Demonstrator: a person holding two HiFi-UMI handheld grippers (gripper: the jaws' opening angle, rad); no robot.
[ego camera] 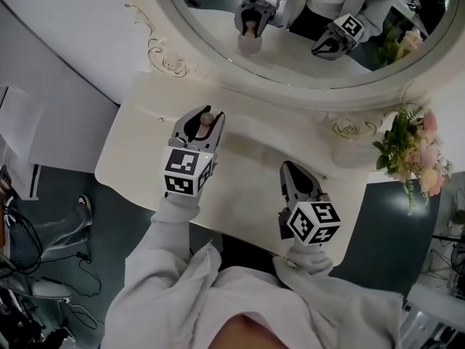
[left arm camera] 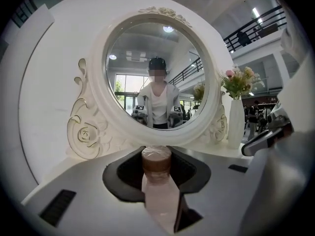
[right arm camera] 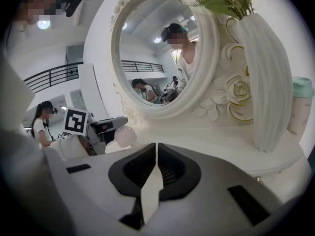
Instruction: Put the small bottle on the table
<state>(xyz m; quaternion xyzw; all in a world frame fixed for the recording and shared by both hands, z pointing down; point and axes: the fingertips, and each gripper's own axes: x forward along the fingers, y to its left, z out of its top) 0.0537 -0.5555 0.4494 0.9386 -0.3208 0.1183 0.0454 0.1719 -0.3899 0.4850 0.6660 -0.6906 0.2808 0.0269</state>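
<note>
A small pale pink bottle (ego camera: 207, 120) with a brown cap (left arm camera: 156, 160) sits between the jaws of my left gripper (ego camera: 204, 116), which is shut on it above the white dressing table (ego camera: 251, 147). The left gripper view shows the bottle's body clamped by both pads, with the cap pointing toward the mirror (left arm camera: 157, 73). In the right gripper view the left gripper (right arm camera: 101, 128) carries the bottle (right arm camera: 126, 135) at the left. My right gripper (ego camera: 289, 169) hovers over the table's front right, its jaws shut with nothing between them (right arm camera: 156, 149).
A round mirror (ego camera: 305, 42) in an ornate white frame stands at the back of the table. A white vase (right arm camera: 263, 77) of flowers (ego camera: 414, 147) stands at the right, with a teal-lidded cup (right arm camera: 300, 107) behind it. The table's front edge drops to a dark floor (ego camera: 109, 217).
</note>
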